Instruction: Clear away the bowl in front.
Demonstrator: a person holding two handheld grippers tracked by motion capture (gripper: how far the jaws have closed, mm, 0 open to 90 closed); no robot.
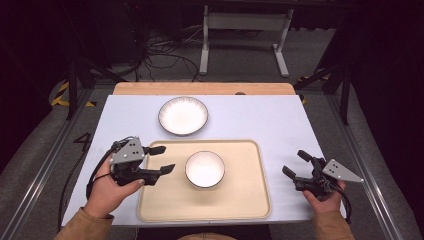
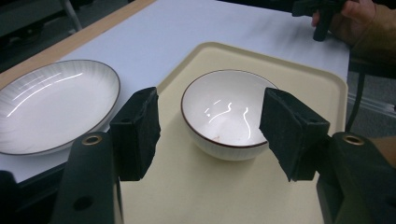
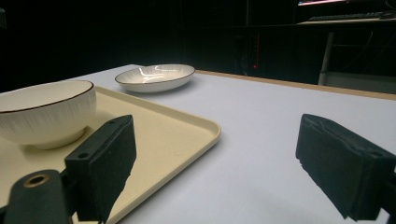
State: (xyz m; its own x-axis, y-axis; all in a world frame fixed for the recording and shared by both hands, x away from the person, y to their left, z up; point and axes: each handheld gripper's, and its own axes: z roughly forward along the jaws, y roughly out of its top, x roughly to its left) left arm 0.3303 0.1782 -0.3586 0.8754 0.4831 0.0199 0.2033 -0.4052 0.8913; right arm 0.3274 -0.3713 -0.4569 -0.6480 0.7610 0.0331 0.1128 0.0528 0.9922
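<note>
Left gripper (image 1: 161, 159) hovers at the left edge of the tray (image 1: 250, 200), jaws spread wide, nothing held, aimed at the bowl (image 1: 205, 169). Bowl sits upright, empty, about mid-tray; in the left gripper view it lies framed between the two pads (image 2: 136, 133) but apart from both. Right gripper (image 1: 296, 164) waits off the tray's right side over the white table (image 1: 260, 120), jaws also wide open, empty. Plate (image 1: 183, 115) lies beyond the tray, well apart from the bowl.

Risks, as I judge them: glossy curved bowl wall, so pads closing low on the outside could squeeze it up and out; a rim pinch on one side may tip it when lifted; an off-centre approach would shove the bowl across the smooth tray, or drag the light tray along
</note>
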